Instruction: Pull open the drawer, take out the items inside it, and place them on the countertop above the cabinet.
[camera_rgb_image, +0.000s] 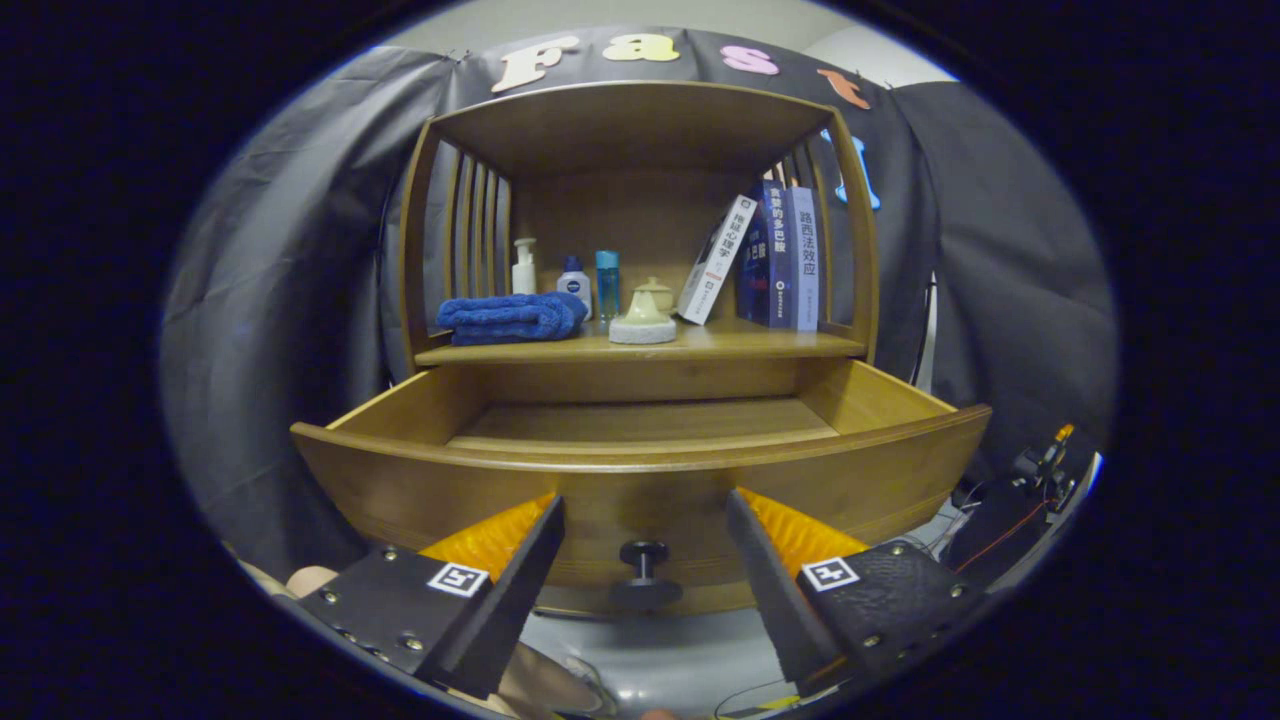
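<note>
A wooden cabinet's drawer (420, 480) stands pulled out towards me, and the part of its floor I can see is bare. Its dark round knob (644, 556) sits between my fingers, a little ahead of the tips. My gripper (645, 512) is open, one finger on each side of the knob and neither touching it. On the countertop (760, 343) above the drawer lie a folded blue towel (510, 317) and a pale bell-shaped item (643, 320) on a round base.
Behind the towel stand a white pump bottle (523, 266), a small white bottle with a blue label (574, 283) and a blue bottle (607, 283). Books (785, 258) lean at the right of the shelf. Cables and small devices (1035, 470) lie to the cabinet's right.
</note>
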